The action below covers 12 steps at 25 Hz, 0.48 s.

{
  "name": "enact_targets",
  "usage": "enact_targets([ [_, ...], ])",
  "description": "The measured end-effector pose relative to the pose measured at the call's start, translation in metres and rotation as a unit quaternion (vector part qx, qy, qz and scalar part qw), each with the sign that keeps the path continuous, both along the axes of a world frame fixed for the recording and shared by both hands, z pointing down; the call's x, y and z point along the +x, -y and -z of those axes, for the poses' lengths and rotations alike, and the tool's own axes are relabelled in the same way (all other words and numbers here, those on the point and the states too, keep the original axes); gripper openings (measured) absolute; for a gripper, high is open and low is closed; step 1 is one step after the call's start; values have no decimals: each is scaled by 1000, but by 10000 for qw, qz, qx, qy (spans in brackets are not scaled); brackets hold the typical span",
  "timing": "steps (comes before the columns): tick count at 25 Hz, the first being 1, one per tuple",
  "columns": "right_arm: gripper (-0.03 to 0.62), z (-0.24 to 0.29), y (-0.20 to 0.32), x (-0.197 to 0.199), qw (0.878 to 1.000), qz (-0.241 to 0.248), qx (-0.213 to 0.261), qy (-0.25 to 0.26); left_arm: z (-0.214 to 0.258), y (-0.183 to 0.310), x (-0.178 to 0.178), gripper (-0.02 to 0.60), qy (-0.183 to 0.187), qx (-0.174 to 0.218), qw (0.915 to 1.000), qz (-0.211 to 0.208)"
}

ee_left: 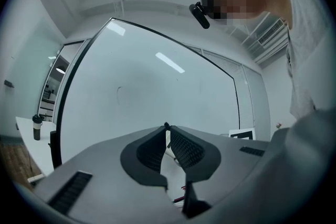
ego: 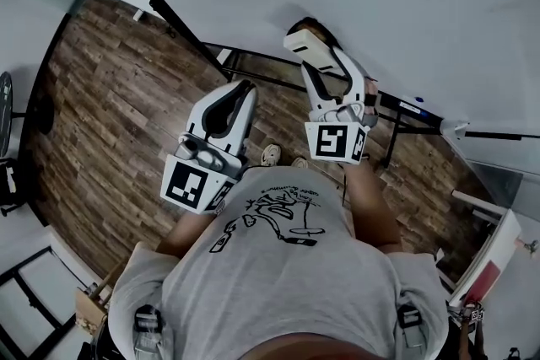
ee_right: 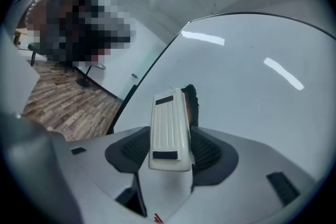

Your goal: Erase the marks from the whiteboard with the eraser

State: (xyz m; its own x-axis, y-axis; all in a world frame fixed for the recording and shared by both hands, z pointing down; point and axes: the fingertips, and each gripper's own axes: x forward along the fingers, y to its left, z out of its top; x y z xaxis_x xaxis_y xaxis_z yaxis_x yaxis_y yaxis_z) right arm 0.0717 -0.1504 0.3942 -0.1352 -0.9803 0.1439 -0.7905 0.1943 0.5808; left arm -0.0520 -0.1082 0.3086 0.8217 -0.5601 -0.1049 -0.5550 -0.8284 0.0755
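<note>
A wood-plank floor lies below, and a cup stands on a white table.

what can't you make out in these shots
- Eraser felt side: right gripper view, hidden behind its own white back; contact with the whiteboard is unclear.
- Marks: left gripper view shows only one faint curve, too faint to read.
- Wood floor beneath the person: head view, hidden by the grey shirt.

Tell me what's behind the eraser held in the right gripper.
Behind the eraser is the whiteboard, plain white with light reflections. Any marks directly behind it are covered.
</note>
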Motion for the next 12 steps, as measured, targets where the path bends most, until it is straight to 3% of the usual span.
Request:
enact_targets([
  [12, 247, 61, -59, 59, 9888, -375, 656, 1288, 10, -13, 53, 41, -15, 112, 9985, -534],
])
